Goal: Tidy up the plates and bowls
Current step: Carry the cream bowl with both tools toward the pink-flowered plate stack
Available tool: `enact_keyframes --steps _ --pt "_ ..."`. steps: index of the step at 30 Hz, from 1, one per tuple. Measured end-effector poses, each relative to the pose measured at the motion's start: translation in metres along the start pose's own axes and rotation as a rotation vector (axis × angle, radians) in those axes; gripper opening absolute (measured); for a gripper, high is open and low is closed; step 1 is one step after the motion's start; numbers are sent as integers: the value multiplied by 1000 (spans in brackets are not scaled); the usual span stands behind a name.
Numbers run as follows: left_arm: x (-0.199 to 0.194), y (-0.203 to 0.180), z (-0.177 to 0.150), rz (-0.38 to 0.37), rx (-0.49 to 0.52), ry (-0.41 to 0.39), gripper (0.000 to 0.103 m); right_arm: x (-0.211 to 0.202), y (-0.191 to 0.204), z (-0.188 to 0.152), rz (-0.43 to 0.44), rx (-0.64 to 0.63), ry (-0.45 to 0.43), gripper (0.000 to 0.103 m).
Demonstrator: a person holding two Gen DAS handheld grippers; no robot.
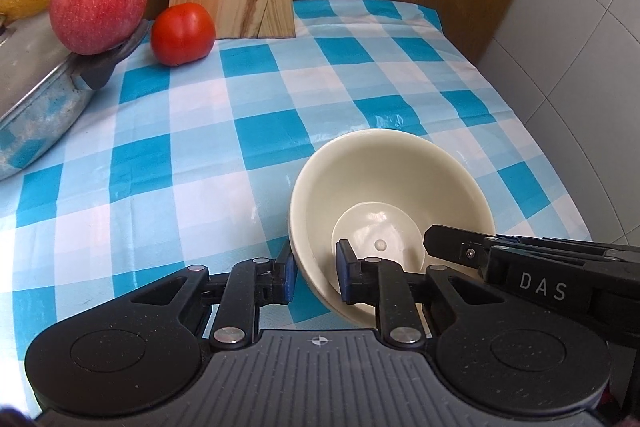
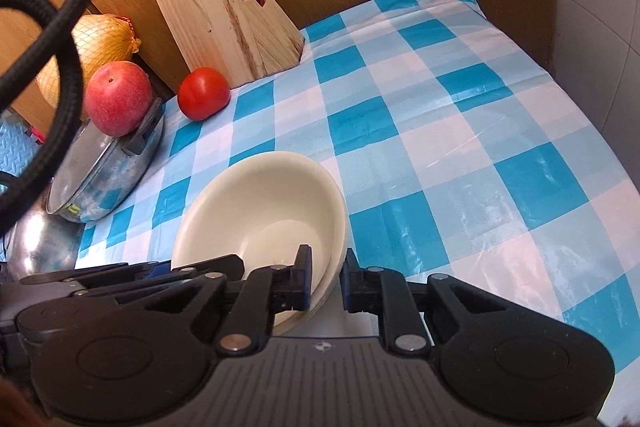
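Both grippers, left gripper (image 1: pixel 316 277) and right gripper (image 2: pixel 326 283), clamp opposite rims of the stacked bowls (image 1: pixel 390 203) low in frame; uneven pull could slip or split them.

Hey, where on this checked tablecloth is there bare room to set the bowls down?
Bare cloth runs from the bowls out to the tiled wall, and ahead toward the knife block. Crowded: the pot, apple and tomato side.
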State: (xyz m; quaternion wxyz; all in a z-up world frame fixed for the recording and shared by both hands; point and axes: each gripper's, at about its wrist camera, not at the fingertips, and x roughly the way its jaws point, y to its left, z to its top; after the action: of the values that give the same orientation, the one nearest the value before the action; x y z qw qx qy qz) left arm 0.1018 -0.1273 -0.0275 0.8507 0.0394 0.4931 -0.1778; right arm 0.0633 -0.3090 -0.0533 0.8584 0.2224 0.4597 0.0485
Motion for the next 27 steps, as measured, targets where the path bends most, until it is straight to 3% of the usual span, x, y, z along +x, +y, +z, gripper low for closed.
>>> enact_keyframes --steps 27 --pt "-50 22 4 17 -68 -111 31 -21 42 10 70 -66 -62 16"
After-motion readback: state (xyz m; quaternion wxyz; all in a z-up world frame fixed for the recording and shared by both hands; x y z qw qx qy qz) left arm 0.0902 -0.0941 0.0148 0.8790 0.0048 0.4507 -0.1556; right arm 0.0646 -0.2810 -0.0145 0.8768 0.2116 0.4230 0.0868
